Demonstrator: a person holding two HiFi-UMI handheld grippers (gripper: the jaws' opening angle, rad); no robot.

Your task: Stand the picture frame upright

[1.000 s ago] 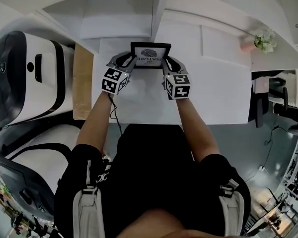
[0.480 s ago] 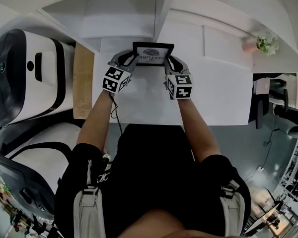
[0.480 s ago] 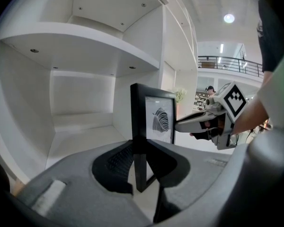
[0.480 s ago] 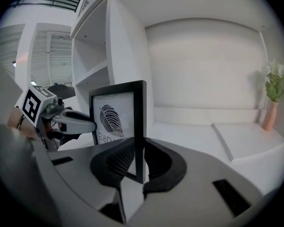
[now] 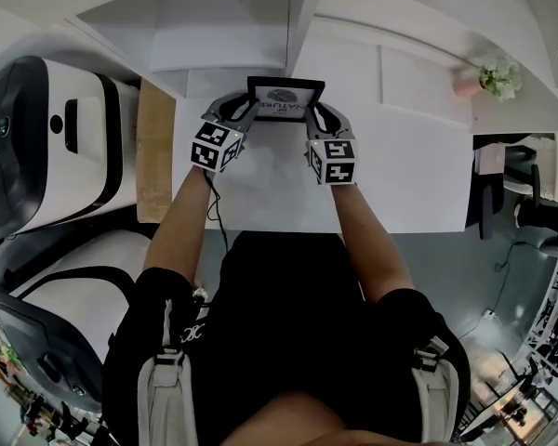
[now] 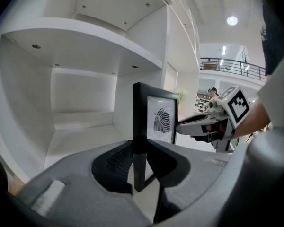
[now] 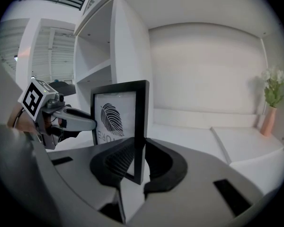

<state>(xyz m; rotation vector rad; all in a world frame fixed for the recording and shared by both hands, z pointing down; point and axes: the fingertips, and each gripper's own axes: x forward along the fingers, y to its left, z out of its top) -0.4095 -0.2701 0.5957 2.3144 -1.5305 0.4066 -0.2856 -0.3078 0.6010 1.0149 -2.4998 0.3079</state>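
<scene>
A black picture frame [image 5: 285, 100] with a leaf print stands upright on the white desk [image 5: 400, 156], at its back by the shelf unit. My left gripper [image 5: 246, 108] is shut on the frame's left edge, which runs between its jaws in the left gripper view [image 6: 139, 160]. My right gripper [image 5: 314, 110] holds the right edge [image 7: 138, 162]; its jaws have just been opening a little, with the frame's edge still touching both. Each gripper view shows the print [image 6: 162, 119] [image 7: 114, 119] and the other gripper beyond it.
White shelf compartments [image 6: 85, 103] rise right behind the frame. A pink vase of flowers [image 5: 491, 77] stands at the desk's back right. A brown board [image 5: 154, 151] and two large white machines [image 5: 46, 137] lie to the left of the desk.
</scene>
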